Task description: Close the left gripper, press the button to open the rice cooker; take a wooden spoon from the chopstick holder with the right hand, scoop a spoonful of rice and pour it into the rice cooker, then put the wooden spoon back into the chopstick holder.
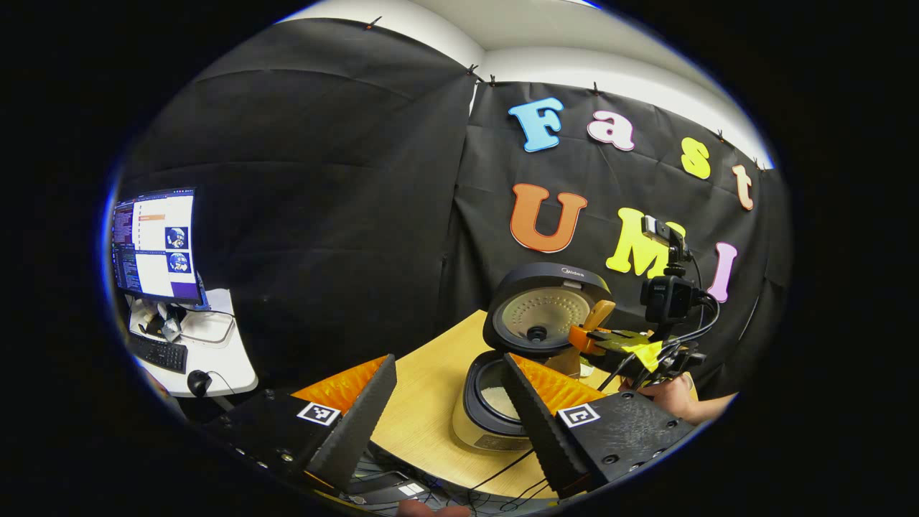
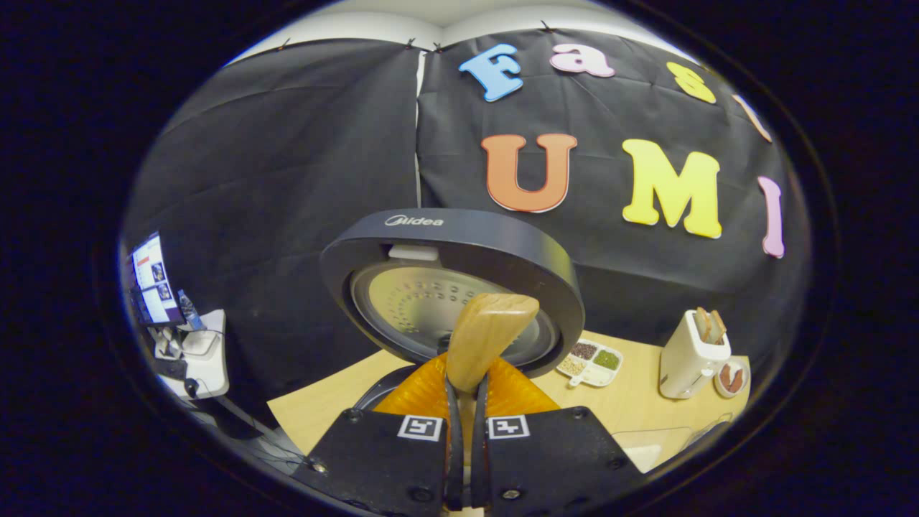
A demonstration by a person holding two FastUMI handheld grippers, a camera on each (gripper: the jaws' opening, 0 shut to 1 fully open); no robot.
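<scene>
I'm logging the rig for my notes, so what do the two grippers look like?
Each gripper, left gripper and right gripper, has two wedge-shaped fingers on black bolted blocks bearing square black-and-white tags. In the left gripper view, the right gripper carries a black camera, cables and yellow tape.

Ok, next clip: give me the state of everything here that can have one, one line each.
Rice cooker: open, rice in the pot.
Lid: raised, standing upright.
Left gripper: open, holding nothing.
Right gripper: shut on the wooden spoon.
Wooden spoon: held upright in front of the lid.
Toaster: slices sticking out of the slots.
Monitor: switched on.
</scene>
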